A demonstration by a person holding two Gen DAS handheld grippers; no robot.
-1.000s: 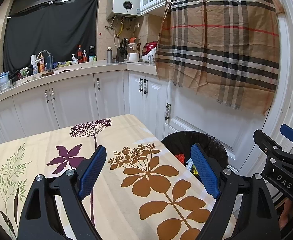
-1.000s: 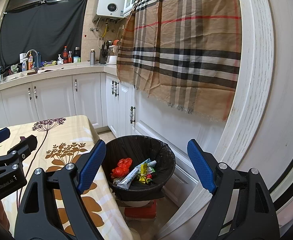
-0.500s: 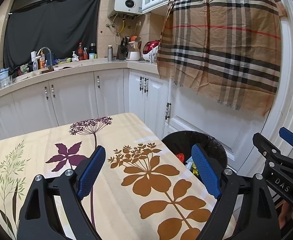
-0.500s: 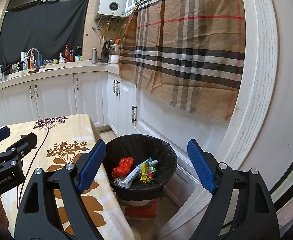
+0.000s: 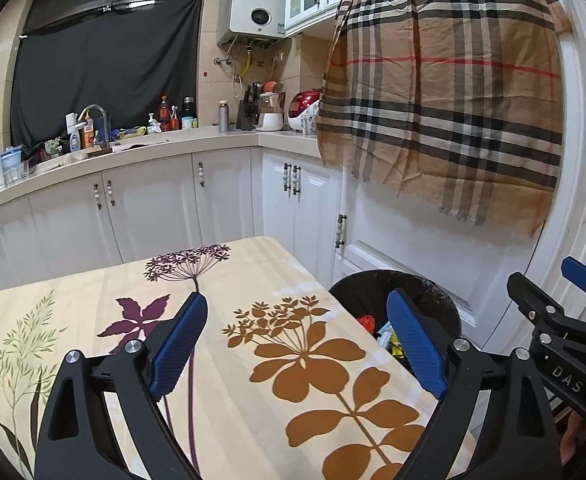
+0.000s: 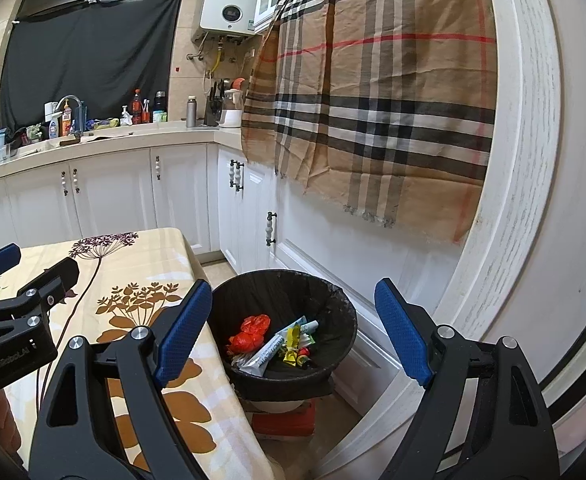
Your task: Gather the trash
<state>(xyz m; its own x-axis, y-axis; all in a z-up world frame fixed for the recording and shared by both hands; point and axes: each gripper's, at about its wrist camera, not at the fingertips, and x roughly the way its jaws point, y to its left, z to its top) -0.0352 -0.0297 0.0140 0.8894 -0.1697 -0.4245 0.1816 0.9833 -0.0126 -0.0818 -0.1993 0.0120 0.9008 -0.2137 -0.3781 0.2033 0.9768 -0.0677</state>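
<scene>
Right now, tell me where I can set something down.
The tablecloth is bare from the purple flower print to the edge by the bin. The counter around the tap is crowded with bottles. The bin already holds wrappers.

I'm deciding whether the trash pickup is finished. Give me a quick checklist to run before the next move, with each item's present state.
1. Left gripper empty, jaws open: ok.
2. Right gripper empty, jaws open: ok.
3. Trash inside the black-lined bin, including the red wad and the white tube: ok.
4. Visible part of the flowered tablecloth free of trash: ok.
5. Near edge of the table, hidden behind the grippers: cannot tell.
6. Floor around the bin free of dropped trash: cannot tell, mostly hidden.
</scene>
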